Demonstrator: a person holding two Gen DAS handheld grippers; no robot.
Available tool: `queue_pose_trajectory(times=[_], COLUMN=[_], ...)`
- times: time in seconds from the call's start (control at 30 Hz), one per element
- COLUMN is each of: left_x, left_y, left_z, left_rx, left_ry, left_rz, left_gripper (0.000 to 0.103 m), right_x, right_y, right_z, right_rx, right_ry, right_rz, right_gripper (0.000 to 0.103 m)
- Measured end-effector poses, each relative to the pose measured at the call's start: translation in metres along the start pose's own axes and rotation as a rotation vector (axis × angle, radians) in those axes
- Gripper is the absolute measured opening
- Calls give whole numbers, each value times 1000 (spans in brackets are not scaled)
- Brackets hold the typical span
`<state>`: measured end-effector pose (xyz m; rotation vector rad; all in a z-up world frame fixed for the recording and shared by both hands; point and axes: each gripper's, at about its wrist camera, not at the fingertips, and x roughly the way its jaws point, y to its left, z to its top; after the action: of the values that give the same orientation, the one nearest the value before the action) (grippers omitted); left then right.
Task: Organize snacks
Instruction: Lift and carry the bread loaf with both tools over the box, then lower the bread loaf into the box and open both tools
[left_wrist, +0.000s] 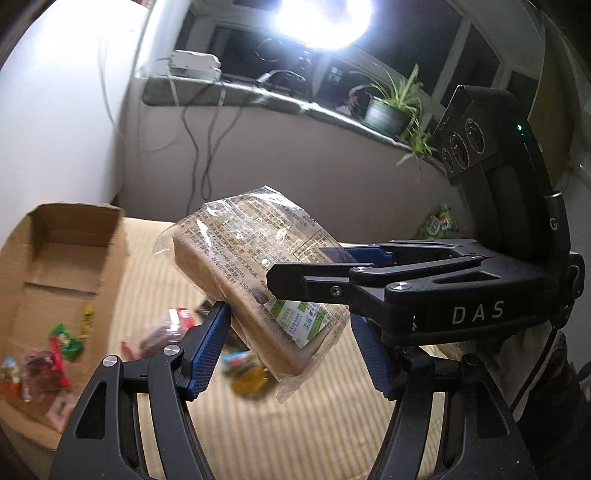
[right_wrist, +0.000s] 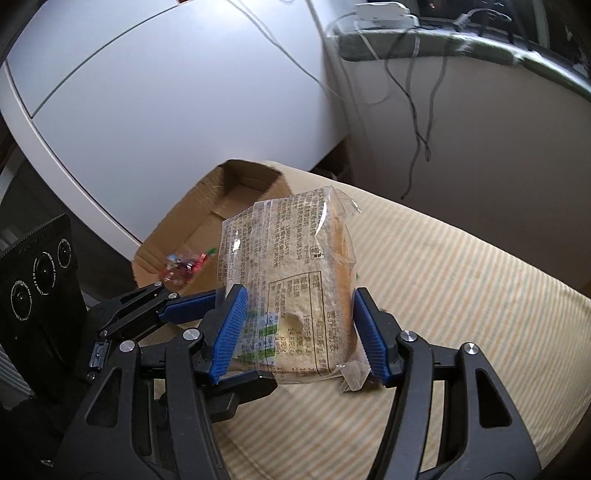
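Left wrist view runs from the cardboard box (left_wrist: 55, 258) at far left, with wrapped snacks (left_wrist: 40, 362) in its bottom, past loose snacks (left_wrist: 243, 369) blurred on the striped cloth (left_wrist: 295, 424), to the packaged bread (left_wrist: 258, 280) held in the air. Both tools meet on it, probably a handover toward the box: the left hand-held gripper (left_wrist: 291, 343) brackets it, though its right pad looks just clear, so a real clamp cannot be told; the right hand-held gripper (left_wrist: 314, 273) reaches in from the right. Right wrist view alone shows the right hand-held gripper (right_wrist: 299, 328) pinching the pack between both blue pads.
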<state>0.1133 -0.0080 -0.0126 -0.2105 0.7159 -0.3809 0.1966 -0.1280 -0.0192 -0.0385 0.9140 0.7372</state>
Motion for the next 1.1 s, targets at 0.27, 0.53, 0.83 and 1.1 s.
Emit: queue_pose_trajectory(times=[0.27,0.53,0.83,1.1], left_x=[-25,-47,-57,-48], left_y=[42,87,135,165], left_z=[-3,-6,-11,-16], left_rx=[-48,-97,-166,-223], left_ry=[-27,-52,-63,-45], left_rz=[51,108,160,181], left_gripper=[67,67,67,67], right_x=[31,72,119,160], right_y=[40,81,118,131], right_z=[17,34,53,61], right_rx=[-39,-76,-114,-131], right_ry=[17,43,77,126], right_rz=[35,77,112,124], right_gripper=[61,61,61,61])
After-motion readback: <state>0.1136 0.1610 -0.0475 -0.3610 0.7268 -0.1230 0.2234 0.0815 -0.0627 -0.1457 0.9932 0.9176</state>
